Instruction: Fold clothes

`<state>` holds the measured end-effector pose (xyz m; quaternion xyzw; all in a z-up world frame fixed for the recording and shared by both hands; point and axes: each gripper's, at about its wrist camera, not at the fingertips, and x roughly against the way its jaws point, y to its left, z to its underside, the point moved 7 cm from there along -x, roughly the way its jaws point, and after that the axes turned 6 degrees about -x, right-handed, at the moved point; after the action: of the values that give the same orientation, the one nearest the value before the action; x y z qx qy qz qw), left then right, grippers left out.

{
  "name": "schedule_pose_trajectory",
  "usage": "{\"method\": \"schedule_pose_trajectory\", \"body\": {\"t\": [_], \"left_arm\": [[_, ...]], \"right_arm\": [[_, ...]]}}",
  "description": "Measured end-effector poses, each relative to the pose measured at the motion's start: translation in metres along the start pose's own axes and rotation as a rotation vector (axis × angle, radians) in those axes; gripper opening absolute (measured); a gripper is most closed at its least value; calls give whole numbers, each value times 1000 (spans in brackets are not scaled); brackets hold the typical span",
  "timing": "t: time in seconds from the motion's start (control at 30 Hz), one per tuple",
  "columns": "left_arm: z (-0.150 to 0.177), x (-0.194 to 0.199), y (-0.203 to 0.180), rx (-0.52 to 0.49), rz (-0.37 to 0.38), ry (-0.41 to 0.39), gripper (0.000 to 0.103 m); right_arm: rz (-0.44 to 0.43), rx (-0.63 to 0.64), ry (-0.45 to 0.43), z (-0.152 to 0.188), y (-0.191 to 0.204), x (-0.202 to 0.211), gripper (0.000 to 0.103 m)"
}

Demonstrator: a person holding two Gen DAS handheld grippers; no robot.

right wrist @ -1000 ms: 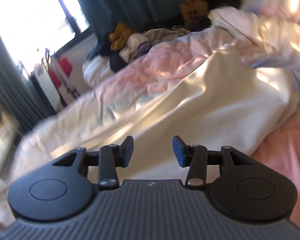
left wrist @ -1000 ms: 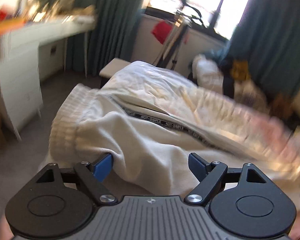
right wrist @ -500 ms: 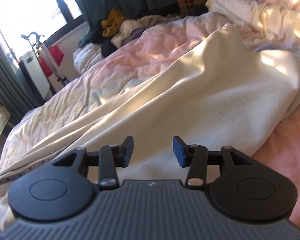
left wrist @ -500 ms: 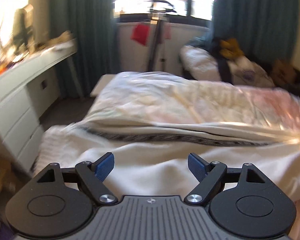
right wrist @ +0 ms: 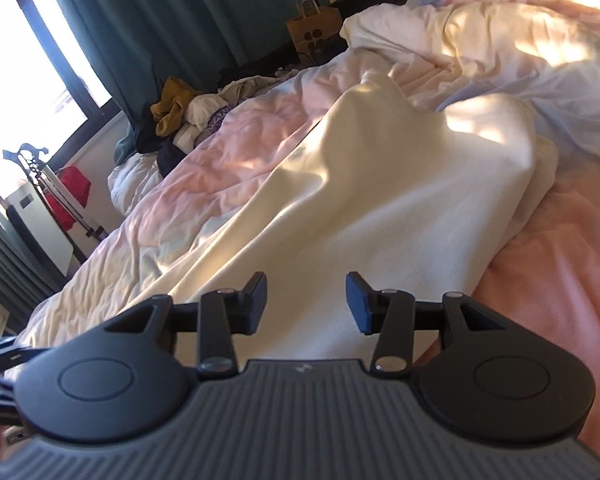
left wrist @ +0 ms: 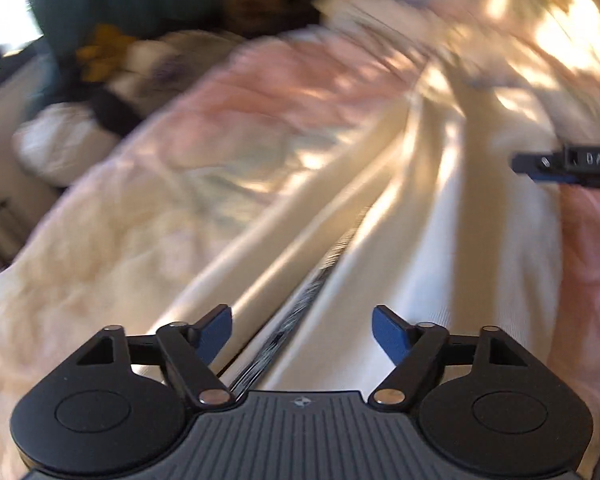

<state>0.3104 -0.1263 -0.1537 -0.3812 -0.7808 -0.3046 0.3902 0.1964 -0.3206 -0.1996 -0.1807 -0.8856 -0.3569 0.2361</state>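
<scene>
A cream garment [right wrist: 380, 208] lies spread along the bed on a pink and white duvet [right wrist: 560, 280]. In the blurred left wrist view the garment [left wrist: 440, 240] shows a dark printed band [left wrist: 300, 304] running away from me. My left gripper [left wrist: 302, 330] is open and empty just above the band. My right gripper [right wrist: 306, 300] is open and empty over the garment's near part. Part of the right gripper [left wrist: 568, 168] shows at the right edge of the left wrist view.
A pile of clothes [right wrist: 188, 116] lies at the far end of the bed. A paper bag [right wrist: 314, 28] stands by the teal curtain [right wrist: 180, 20]. A white heater [right wrist: 40, 220] and a stand are under the window at left.
The left gripper has swung round from facing the window and desk to looking along the bed and garment. The right gripper has shifted slightly forward over the garment. Both stayed open.
</scene>
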Motion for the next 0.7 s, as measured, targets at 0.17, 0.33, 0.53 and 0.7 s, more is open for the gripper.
{"method": "schedule_pose_trajectory", "body": {"t": [0.17,0.33,0.53,0.7], "left_arm": [[-6,-37,-5,-25,44,69,65],[-10,-38,-2,31,13,98,55],[-15,-39,2,98,-25,133,22],[-26,-29,4,130,-113,129,4]], "right_arm": [[-8,-14,31,6,-1,-15,47],[-15,-34,38,9,-4,-22,47],[-21,-36,45,10,-4,-22,47],[-27,-41,50,11,-2,-17,47]]}}
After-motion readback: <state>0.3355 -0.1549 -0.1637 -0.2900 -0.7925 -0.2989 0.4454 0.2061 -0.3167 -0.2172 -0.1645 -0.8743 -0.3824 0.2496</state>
